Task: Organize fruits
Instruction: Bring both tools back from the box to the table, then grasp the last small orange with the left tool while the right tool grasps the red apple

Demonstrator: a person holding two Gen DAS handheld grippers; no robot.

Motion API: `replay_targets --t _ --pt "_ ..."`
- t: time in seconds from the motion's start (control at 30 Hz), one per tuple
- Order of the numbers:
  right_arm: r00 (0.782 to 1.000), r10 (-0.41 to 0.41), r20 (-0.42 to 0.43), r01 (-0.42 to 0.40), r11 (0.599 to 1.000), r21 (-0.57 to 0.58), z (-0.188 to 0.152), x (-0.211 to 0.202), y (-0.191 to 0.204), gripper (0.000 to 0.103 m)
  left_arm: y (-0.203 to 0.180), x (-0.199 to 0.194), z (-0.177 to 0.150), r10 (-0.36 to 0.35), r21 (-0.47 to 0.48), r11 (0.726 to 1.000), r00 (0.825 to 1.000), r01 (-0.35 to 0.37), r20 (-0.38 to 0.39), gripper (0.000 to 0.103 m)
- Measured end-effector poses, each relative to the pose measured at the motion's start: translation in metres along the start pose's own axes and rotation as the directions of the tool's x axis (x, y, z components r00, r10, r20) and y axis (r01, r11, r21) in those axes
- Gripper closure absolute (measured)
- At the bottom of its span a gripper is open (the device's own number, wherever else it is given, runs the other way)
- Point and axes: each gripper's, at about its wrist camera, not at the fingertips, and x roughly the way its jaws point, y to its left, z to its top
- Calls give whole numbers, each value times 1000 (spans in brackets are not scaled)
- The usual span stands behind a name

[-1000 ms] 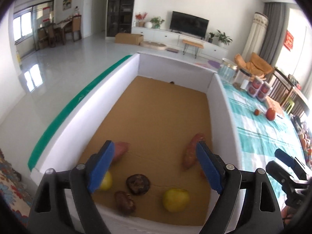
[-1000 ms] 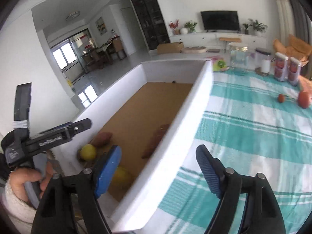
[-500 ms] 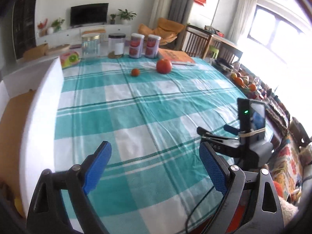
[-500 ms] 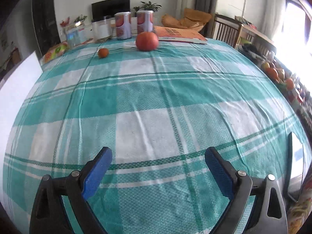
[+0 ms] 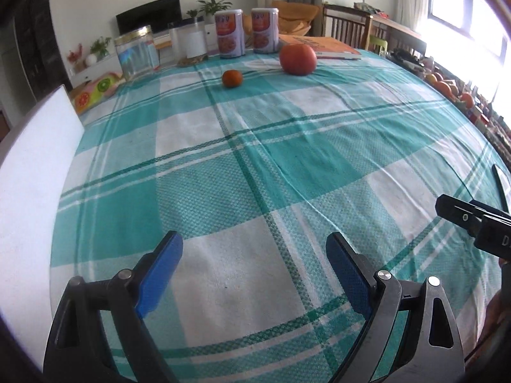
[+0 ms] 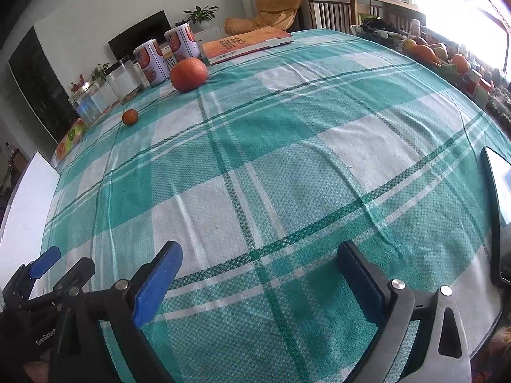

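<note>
A large red-orange fruit (image 5: 297,59) and a small orange fruit (image 5: 232,78) lie at the far side of the teal checked tablecloth (image 5: 255,146). The right wrist view shows the same large fruit (image 6: 188,74) and small fruit (image 6: 130,117). My left gripper (image 5: 254,242) is open over bare cloth near the front, far from both fruits. My right gripper (image 6: 259,250) hovers beside it, its jaws opening with nothing between them. The white box wall (image 5: 35,166) stands at the left edge; its inside is hidden.
Two printed cans (image 5: 242,32), a glass jar (image 5: 137,52), a clear container (image 5: 188,40) and an orange book (image 5: 322,48) line the far edge. A fruit-patterned packet (image 5: 95,91) lies by the box. A dark screen (image 6: 498,198) sits at the right edge.
Both grippers swung right, away from the white box with its fruits, and now point down at the checked cloth. The left one has drawn level beside the right. Both jaws stand a little wider.
</note>
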Motion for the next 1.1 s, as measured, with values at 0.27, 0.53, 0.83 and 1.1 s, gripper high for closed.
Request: replay_targets --t 0.27,0.53,0.83,1.1 --pt "998 -54 -26 52 997 -54 -2 7 12 0 24 25 54 -55 -156 986 996 66 71 10" --pt "989 -143 -35 137 980 -148 -4 16 26 0 30 91 132 9 -80 997 997 -3 73 10" --pt "991 -135 -22 130 978 -160 -2 19 28 0 39 145 178 -5 -97 995 999 9 43 24" --pt "991 -132 -11 129 978 -163 0 21 29 0 42 137 169 -19 -79 997 999 23 46 73"
